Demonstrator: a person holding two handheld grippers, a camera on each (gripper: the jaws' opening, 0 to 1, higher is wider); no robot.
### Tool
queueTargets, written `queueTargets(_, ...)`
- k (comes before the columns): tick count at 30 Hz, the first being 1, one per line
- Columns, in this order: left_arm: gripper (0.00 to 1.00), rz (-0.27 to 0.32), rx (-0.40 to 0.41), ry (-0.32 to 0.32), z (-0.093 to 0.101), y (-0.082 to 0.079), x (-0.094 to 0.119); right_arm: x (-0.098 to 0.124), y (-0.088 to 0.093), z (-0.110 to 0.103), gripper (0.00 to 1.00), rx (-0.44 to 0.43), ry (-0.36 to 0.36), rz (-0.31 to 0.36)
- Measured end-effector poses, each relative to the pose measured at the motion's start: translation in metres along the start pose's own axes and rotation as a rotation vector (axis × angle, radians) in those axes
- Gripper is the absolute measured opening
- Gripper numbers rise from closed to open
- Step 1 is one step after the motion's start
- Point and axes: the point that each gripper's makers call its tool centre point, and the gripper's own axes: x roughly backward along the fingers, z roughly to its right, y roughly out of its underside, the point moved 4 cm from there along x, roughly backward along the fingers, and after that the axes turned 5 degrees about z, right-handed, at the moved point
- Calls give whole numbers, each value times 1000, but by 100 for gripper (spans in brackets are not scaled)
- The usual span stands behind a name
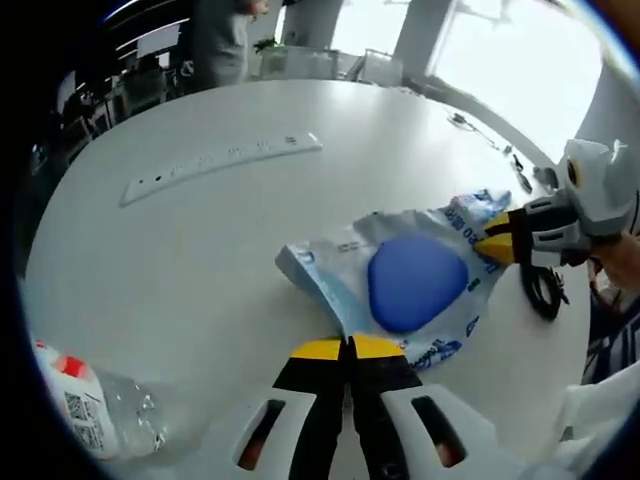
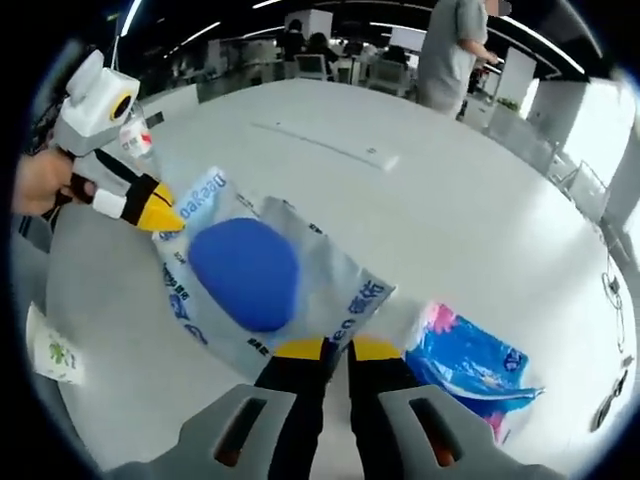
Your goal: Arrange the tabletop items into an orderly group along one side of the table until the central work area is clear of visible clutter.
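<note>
left gripper view
risk: the plastic bag (image 1: 400, 285) is thin and pinched at two opposite edges; if the hands pull apart it probably tears or slips out of one pinch.
left gripper (image 1: 348, 350): jaws closed on the bag's near edge.
right gripper (image 1: 497, 240): comes in from the right, tips pinched on the bag's far-right edge.
bag: crumpled, blue patch in the middle, on the white table (image 1: 220, 230), stretched between the two tongs.
bottle (image 1: 85, 410): near left, lying well apart from the bag.
power strip (image 1: 220, 158): far left, apart.
cable (image 1: 540, 290): right edge, just beside the bag; could snag it.

right gripper view
risk: dragging the bag right may catch the tissue pack (image 2: 470, 370) just beside the jaws.
right gripper: jaws closed on the bag's near edge.
left gripper: enters from the left, tips on the bag's far-left corner.
</note>
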Motion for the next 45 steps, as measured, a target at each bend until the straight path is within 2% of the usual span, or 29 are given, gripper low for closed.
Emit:
queueTargets(10,0,1,-1,-8,0,0,-1,-2,1,-2,10,40,3,-17)
queueTargets(14,0,0,-8,-10,0,0,-1,-1,1,-3,13,27,4,-19)
queueTargets(24,0,1,0,-15,0,-1,-2,-1,1,-6,23,36,-9,-23)
queueTargets(37,0,9,26,-23,-1,-1,-2,2,-6,-6,35,57,2,-3)
queueTargets(45,0,19,51,-33,-2,-3,-4,8,-18,-3,36,59,14,40)
